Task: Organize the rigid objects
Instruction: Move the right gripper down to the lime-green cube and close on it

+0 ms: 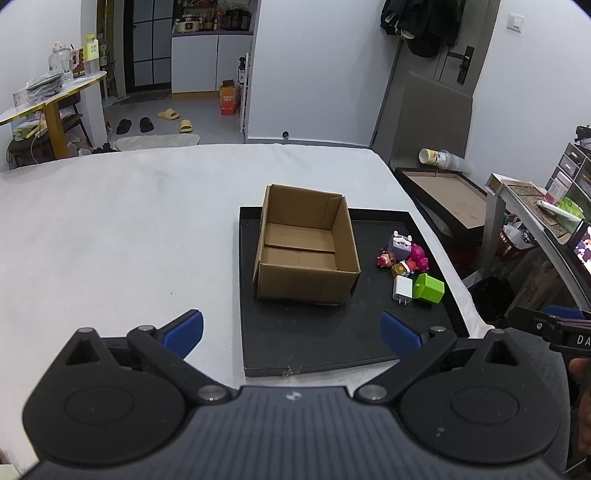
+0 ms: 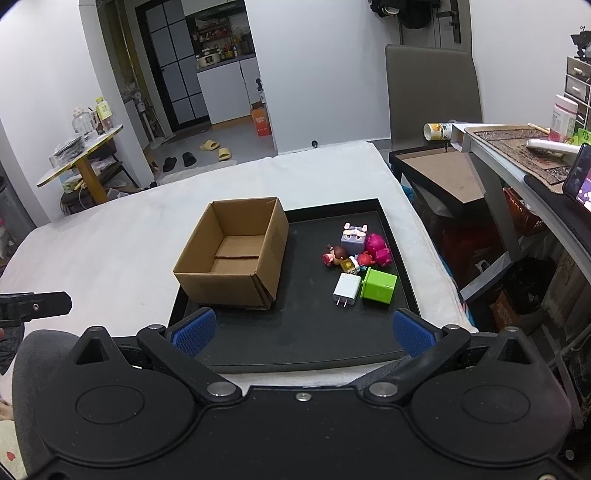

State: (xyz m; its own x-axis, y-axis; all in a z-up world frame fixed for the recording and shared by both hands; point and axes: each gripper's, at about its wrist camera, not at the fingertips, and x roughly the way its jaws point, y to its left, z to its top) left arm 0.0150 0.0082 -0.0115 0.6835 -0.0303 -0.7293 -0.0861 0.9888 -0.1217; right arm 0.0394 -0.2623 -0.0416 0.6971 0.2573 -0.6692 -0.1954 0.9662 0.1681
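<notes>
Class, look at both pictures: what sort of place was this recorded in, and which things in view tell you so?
Most likely a small lived-in flat, not a lab. Slippers lie on the floor by a doorway, a kitchen shelf holds a cooker and bottles, and coats hang beside the door.

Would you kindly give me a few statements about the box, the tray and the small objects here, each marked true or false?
1. The cardboard box is empty. True.
2. The white charger lies inside the box. False: it lies on the black tray, beside the green cube.
3. Both grippers are open and hold nothing. True: the left gripper and the right gripper both have their fingers spread wide apart.
4. The small toys are stacked on the white cloth. False: they sit clustered on the tray, to the right of the box.
5. The box stands on the floor. False: it stands on the tray.
</notes>
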